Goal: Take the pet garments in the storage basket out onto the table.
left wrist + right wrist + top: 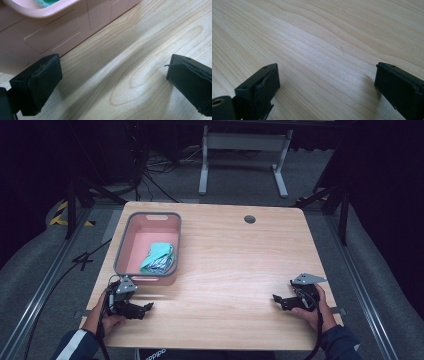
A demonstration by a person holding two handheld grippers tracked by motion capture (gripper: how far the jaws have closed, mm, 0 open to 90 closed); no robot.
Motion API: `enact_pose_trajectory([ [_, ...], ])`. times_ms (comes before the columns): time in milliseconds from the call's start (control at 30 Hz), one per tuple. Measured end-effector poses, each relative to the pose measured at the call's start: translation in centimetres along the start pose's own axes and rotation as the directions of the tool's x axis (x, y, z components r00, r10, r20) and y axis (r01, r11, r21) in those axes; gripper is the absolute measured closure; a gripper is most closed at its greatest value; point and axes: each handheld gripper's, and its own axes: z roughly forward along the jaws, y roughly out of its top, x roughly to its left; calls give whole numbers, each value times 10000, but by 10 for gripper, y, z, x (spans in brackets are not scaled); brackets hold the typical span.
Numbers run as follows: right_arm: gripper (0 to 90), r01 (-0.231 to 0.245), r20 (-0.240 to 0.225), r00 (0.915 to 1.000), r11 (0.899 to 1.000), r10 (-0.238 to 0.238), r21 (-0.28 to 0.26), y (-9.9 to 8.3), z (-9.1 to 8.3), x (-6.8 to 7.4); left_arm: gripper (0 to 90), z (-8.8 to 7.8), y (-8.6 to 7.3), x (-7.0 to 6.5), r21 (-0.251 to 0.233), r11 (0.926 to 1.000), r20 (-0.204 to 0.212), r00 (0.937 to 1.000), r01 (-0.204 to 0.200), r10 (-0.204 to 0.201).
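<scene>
Pink plastic forms the one bin (131, 251) on the wooden table (235, 265), standing toward the table's left side with its grey rim and a handle slot at its far end. One folded teal cloth (157, 257) lies inside it, toward the near right corner. Two grippers rest at the near edge, one in each hand.

At the left, the left gripper (145, 309) sits just in front of the bin's near wall, held by the left hand (102, 316); its jaws stand wide apart with nothing between them. In the left gripper view the bin's pink side (50, 32) runs close beside the left jaw, with a sliver of the teal cloth (48, 2) above the rim.

Bare wood spreads across the middle and right of the table, with one round grommet hole (250, 219) near the far edge.

At the right, the right gripper (278, 300), in the right hand (315, 310), lies near the table's right edge, well apart from the bin. Its jaws are also spread, empty, over plain wood grain (324, 45).
</scene>
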Motion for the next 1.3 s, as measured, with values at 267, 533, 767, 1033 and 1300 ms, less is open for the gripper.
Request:
enact_pose_trajectory([
  [267, 62, -14, 27, 10000, 10000, 14, -1, 0, 0, 0, 1, -2, -1, 3, 29, 10000, 42, 10000, -52, 52],
  [533, 62, -48, 43, 10000, 10000, 48, 8, 0, 0, 1, 3, -4, -4, 4, 13, 10000, 20, 10000, -87, 87],
  [767, 62, -29, 27, 10000, 10000, 29, 7, 0, 0, 0, 4, -4, -4, 4, 0, 9999, 103, 9999, -121, 121],
  [1033, 62, -29, 25, 10000, 10000, 29, 7, 0, 0, 0, 164, -16, -3, 9, 572, 9983, 129, 9999, -51, 43],
  [1300, 62, -29, 26, 10000, 10000, 29, 6, 0, 0, 0, 190, -36, -1, 4, 550, 9980, 185, 9994, -308, 298],
])
